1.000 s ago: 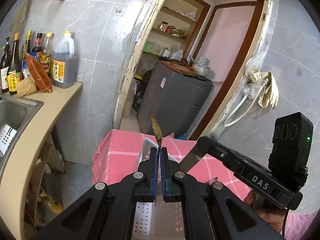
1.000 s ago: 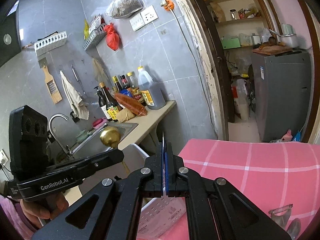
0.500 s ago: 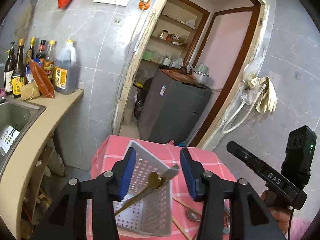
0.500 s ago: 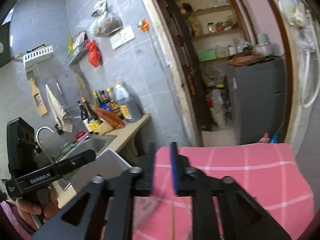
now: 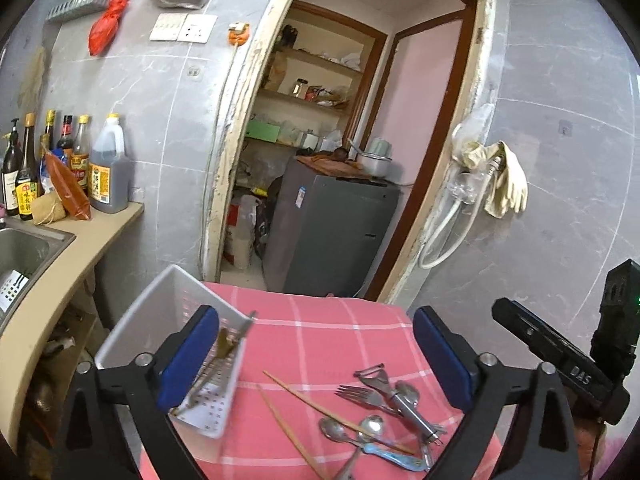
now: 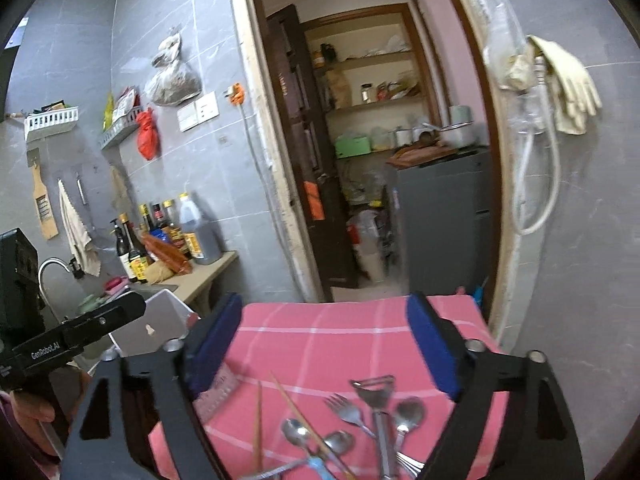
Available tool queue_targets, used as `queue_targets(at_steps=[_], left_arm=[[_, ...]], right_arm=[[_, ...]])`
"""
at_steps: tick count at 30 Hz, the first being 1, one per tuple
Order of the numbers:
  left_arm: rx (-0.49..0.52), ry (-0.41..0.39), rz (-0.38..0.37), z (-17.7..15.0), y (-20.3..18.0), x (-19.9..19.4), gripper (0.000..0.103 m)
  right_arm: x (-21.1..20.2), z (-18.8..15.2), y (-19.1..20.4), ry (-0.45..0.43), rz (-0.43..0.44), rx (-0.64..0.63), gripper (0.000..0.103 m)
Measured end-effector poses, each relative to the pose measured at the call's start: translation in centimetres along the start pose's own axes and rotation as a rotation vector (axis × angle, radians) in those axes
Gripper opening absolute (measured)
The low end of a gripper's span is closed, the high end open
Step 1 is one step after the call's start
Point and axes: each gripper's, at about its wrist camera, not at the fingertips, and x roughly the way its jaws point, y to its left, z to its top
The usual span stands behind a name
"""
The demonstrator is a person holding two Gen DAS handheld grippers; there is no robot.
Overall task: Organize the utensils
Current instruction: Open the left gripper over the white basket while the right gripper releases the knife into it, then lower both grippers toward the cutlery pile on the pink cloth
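The left gripper (image 5: 316, 354) is held above the near left part of the table (image 5: 320, 320), which is covered by a pink checked cloth. Its blue-padded fingers (image 5: 188, 356) are spread wide and grasp nothing. Behind its left finger stands a white perforated basket (image 5: 168, 312), at the table's left edge. A gold-coloured utensil (image 5: 224, 346) and a grey-handled one lie tilted inside the basket; motion blur prevents closer identification.

The right gripper (image 6: 320, 344) is likewise raised over the table, pointing toward the doorway. Its fingers (image 6: 430, 344) are fully parted and empty.

The remaining utensils lie loose on the cloth, to the right of the basket and apart from it. Two wooden chopsticks (image 5: 288, 424) lie at an angle nearest the basket. A peeler (image 5: 384, 384) rests across a fork (image 5: 356, 394), touching it, with a spoon (image 5: 406, 390) just beside. Two further spoons (image 5: 352, 428) lie nearer the camera, and a blue-handled utensil (image 5: 392, 456) sits at the near edge of the pile.

In the left wrist view the right gripper's body is visible at far right, level with the table.
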Motion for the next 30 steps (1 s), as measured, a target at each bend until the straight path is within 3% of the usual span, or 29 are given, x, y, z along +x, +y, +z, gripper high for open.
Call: queue_targets(at_steps=[4, 12, 20, 30], left_arm=[[0.035, 0.008, -0.001, -1.4, -1.9, -0.2, 0.102], [0.032, 0.066, 0.01, -4.6, -3.9, 0.1, 0.102], [0.01, 0.14, 0.055, -7.4, -4.2, 2.2, 0.102], [-0.121, 0.28, 0.136, -10.3, -2.3, 6.5, 0.102]], right_arm=[[-1.8, -0.8, -1.7, -0.005, -0.034, -0.005, 0.095], [-2.7, -3.0, -4.4, 0.057, -0.072, -0.005, 0.096], [-1.0, -5.6, -6.6, 0.148, -0.073, 0.009, 0.096], [3.5, -8.8, -9.2, 0.313, -0.017, 0.06, 0.095]])
